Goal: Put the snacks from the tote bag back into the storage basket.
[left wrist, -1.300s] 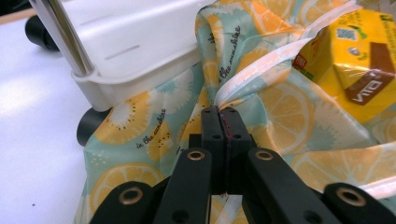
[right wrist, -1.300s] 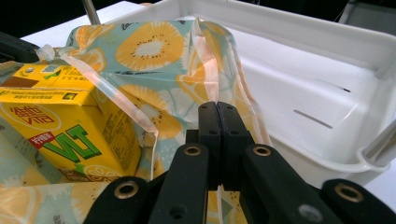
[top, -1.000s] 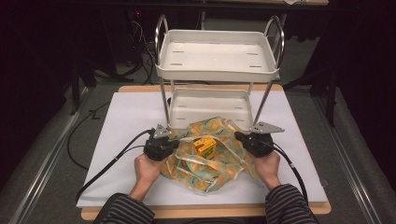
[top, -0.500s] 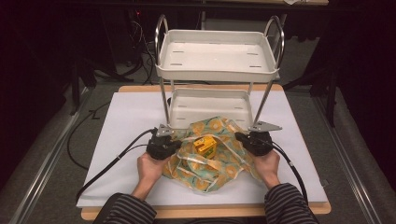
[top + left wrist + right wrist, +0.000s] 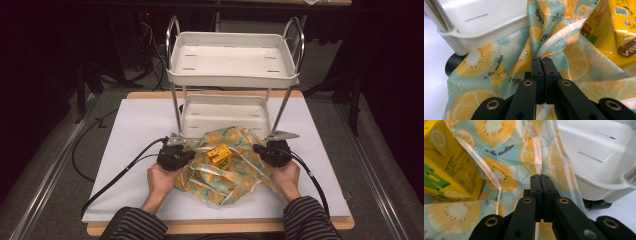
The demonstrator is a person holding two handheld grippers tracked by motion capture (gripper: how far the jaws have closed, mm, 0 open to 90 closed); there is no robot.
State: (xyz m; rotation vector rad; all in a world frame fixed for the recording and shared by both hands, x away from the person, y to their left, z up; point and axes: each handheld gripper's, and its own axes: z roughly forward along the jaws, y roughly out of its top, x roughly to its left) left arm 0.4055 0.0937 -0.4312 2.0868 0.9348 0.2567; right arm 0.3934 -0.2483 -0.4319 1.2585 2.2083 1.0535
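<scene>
In the high view, a yellow drink carton [image 5: 219,156] is seen at lower centre inside the fruit-print bag [image 5: 225,172], before the two-tier rack [image 5: 233,67] on the bench [image 5: 130,125]. In the left gripper view, the left tool [image 5: 543,60] is clamped on the bag's edge; in the right gripper view, the right tool [image 5: 540,176] likewise.

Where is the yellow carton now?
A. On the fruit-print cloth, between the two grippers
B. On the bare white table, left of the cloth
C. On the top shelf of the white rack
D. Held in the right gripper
A: in the high view the yellow carton sits on the fruit-print cloth, between the left gripper and the right gripper, each shut on the cloth's edge.
</scene>
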